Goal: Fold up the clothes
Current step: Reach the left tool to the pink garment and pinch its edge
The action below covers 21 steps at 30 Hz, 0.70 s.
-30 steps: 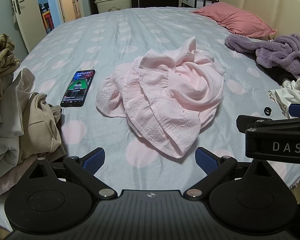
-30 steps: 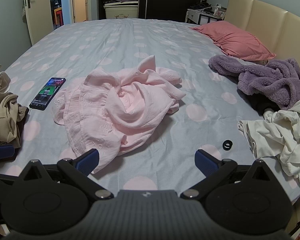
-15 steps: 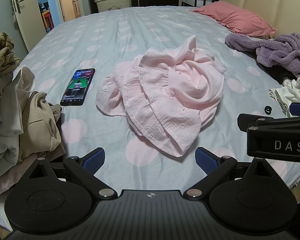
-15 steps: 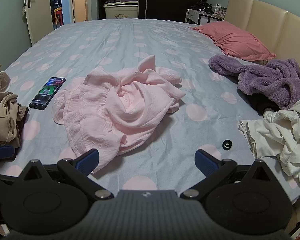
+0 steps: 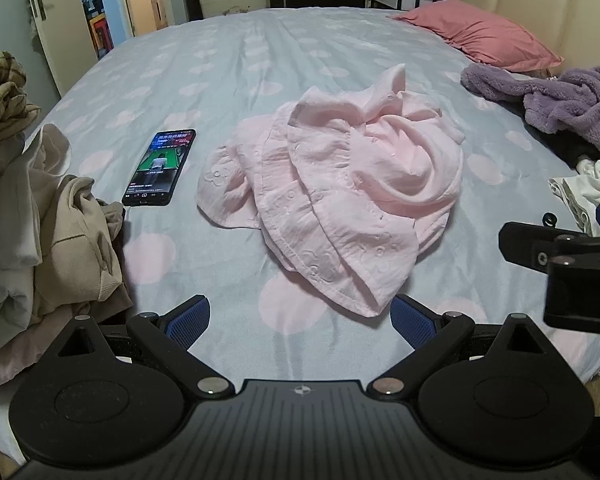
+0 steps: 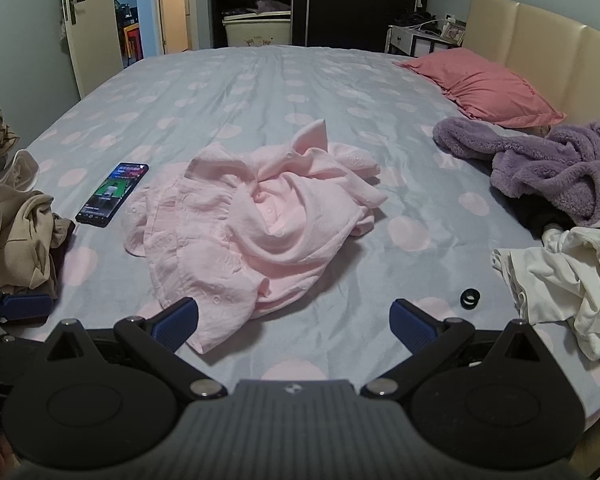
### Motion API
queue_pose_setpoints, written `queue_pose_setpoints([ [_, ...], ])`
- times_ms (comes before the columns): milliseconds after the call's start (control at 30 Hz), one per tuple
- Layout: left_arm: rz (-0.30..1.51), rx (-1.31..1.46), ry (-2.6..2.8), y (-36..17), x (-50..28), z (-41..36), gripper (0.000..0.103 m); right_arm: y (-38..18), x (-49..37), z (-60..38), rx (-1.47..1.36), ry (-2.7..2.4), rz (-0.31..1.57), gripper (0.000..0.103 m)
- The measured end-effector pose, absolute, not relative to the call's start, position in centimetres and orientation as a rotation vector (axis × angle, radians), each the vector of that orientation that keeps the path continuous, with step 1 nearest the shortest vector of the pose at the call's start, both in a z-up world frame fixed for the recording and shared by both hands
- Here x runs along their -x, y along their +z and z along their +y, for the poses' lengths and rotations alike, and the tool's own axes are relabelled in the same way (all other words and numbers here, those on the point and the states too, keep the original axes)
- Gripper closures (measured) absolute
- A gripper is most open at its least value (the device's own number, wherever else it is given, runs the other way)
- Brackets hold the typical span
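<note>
A crumpled pale-pink embroidered cotton garment [image 5: 332, 196] is seen bunched in a heap near the middle of a grey-blue bedsheet with pink polka dots [image 5: 228, 72], unfolded, its hem and sleeves tangled over one another. From the left gripper [image 5: 300, 316], the heap lies at twelve to one o'clock, its nearest hem corner reaching down almost between the blue-padded fingers [image 5: 190, 318]. From the right gripper [image 6: 294, 318], the same heap is placed at eleven o'clock, a hem flap lying just beside that tool's left finger. The long axis of the heap is judged to run from the near hem at six o'clock up to the raised collar point at twelve. Both grippers are held wide apart at the jaws and nothing is gripped by either. Neither tool is clearly nearer; the near hem is within reach of both. A black smartphone with a lit screen [image 5: 160, 168] is left at ten o'clock of the garment, a small black ring [image 6: 470, 298] at four o'clock, and piles of beige clothes [image 5: 60, 240], purple fleece [image 6: 540, 164] and white cloth [image 6: 572, 276] flank the bed's edges.
</note>
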<state>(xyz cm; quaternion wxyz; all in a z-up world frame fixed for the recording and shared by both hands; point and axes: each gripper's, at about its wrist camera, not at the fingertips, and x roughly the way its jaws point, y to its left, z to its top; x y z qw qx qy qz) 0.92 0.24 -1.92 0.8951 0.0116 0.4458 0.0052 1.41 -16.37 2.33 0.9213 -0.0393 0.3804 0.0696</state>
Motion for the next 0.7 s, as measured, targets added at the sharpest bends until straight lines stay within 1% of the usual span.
queue_pose_setpoints([
  [200,0.909,-0.009,-0.006,-2.6,-1.9,0.3,0.004,2.3,-2.1,-17.1,0.066,0.177,0.768,0.0],
  [333,0.904,0.011,-0.006,-3.6,-2.9,0.6,0.007,2.1,-3.0,-17.7,0.016,0.184,0.76,0.0],
  [433,0.91,0.008,0.007,-4.3,-3.6,0.6,0.007,2.0,-3.6,-17.8,0.008,0.182,0.736,0.001],
  [700,0.886,0.044,-0.037,-5.4,-5.4,-0.1,0.008,0.8,-7.2,-17.5,-0.011,0.194,0.753,0.001],
])
